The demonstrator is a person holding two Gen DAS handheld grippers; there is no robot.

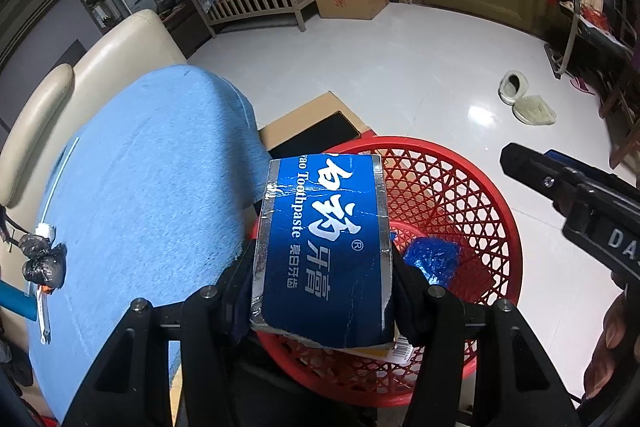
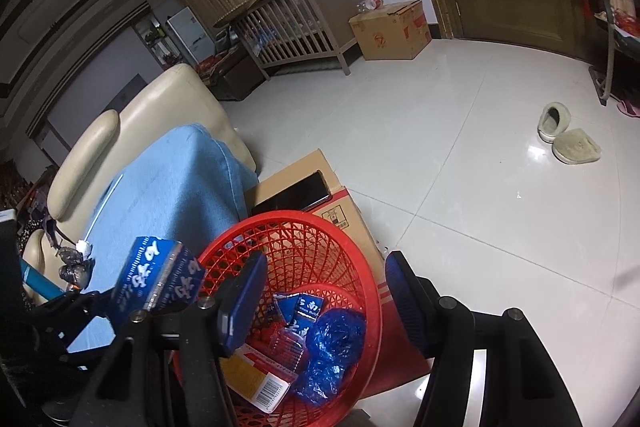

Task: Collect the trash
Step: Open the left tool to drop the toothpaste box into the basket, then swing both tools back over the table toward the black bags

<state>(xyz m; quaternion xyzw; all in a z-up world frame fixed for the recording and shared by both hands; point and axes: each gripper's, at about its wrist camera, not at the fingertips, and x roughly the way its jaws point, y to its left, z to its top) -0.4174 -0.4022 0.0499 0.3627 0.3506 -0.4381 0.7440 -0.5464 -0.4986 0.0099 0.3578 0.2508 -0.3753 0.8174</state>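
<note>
White floor tiles (image 2: 460, 155) and a sofa under a blue blanket (image 1: 152, 187) frame the scene. Toothpaste box (image 1: 324, 247): clamped across its width between the fingers of the left gripper (image 1: 326, 291), long axis running away from the camera along the fingers, its far end over the near rim of the red basket (image 1: 472, 183). Basket interior, just beyond and below the box: blue plastic wrap (image 2: 336, 343) and flattened cartons already in it. Right gripper (image 2: 324, 291): fingers apart and empty, poised above the basket; the left hand alone carries trash. Black crumpled bags (image 1: 42, 263) lie on the blanket, well apart from both grippers.
</note>
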